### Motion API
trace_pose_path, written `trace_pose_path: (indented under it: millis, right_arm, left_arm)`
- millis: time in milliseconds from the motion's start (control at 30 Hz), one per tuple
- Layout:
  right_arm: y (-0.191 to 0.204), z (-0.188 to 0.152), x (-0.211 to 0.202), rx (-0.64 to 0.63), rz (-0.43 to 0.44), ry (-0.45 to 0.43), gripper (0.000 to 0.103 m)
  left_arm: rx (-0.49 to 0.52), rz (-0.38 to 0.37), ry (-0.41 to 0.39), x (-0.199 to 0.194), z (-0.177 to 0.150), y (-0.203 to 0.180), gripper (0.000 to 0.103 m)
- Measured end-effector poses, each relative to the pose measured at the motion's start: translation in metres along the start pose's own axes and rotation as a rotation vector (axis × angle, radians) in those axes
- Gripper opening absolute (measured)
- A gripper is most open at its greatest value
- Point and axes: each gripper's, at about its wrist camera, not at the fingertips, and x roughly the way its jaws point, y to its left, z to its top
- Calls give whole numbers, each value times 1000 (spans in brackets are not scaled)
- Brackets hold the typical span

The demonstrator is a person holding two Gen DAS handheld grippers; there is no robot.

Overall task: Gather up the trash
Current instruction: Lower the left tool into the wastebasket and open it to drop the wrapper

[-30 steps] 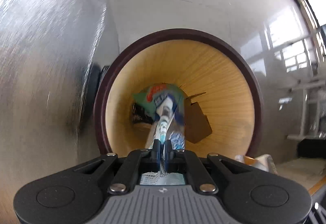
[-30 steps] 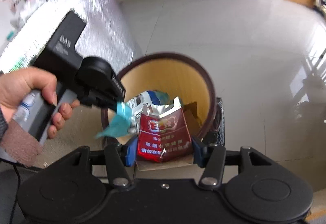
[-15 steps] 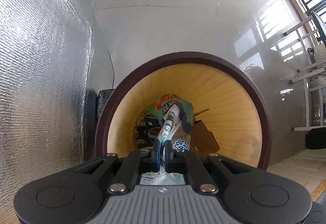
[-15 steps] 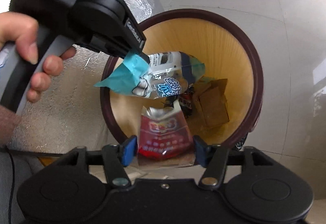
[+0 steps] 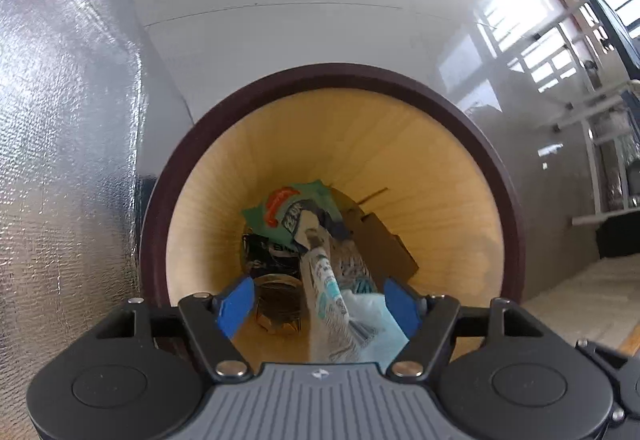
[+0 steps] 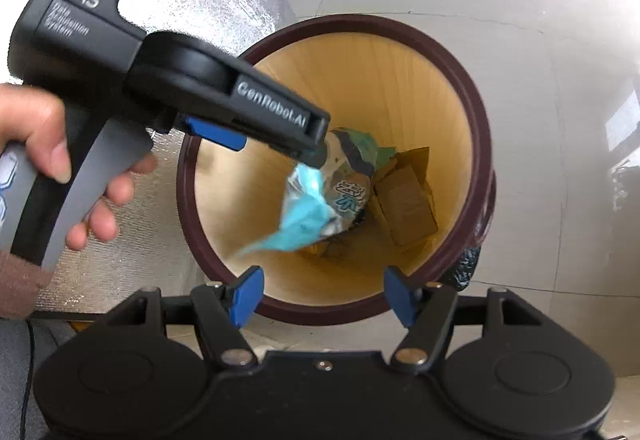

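A round bin with a dark maroon rim (image 5: 332, 74) (image 6: 472, 88) and a wood-coloured inside stands on the floor, straight below both grippers. My left gripper (image 5: 318, 304) (image 6: 288, 144) points down into it and its jaws are opening. A blue-and-white snack wrapper (image 5: 324, 288) (image 6: 308, 208) hangs loose between its blue pads, closer to the right one. My right gripper (image 6: 322, 294) stands open over the bin's near rim with nothing between its pads. A green wrapper (image 5: 280, 208) and a cardboard box (image 5: 384, 240) (image 6: 408, 200) lie at the bottom.
A silver foil-faced sheet (image 5: 60, 160) (image 6: 208, 0) runs along the left of the bin. A person's hand (image 6: 44, 144) holds the left gripper's handle. Glossy grey floor tiles (image 5: 320, 0) lie beyond the bin. Something black (image 6: 466, 264) sits against its right side.
The left jaws went from shut on the blue-and-white wrapper to wide apart, and the wrapper sags into the bin. The red packet is gone from between the right jaws.
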Motion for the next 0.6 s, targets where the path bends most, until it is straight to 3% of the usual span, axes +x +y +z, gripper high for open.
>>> trace_pose_path:
  millis: [100,200,233,267,533,600]
  right_arm:
    - [4,-1,-5,-3,-5,-10,67]
    - [7,-1,-12,-11,-7,-23,67]
    - [8,-1,-15,-12,-6,-31,67]
    - [9,-2,-17,-11,-5,-39,67]
    - [2,-18,-33,-32,6,-63,67]
    - [-2,-24,-34,-28,14,-68,67]
  left_arm:
    - [1,-5,5,-4,-2,0,63]
    - [-6,-44,45,-2,-5,4,37]
    - [-13,-69,62,1,-7,5,24]
    - [-28,-93,75,4,-8,5,19]
    - [-211,-242,76,25,-12,6,19]
    - [-238,-240,62,22,-10,6,27]
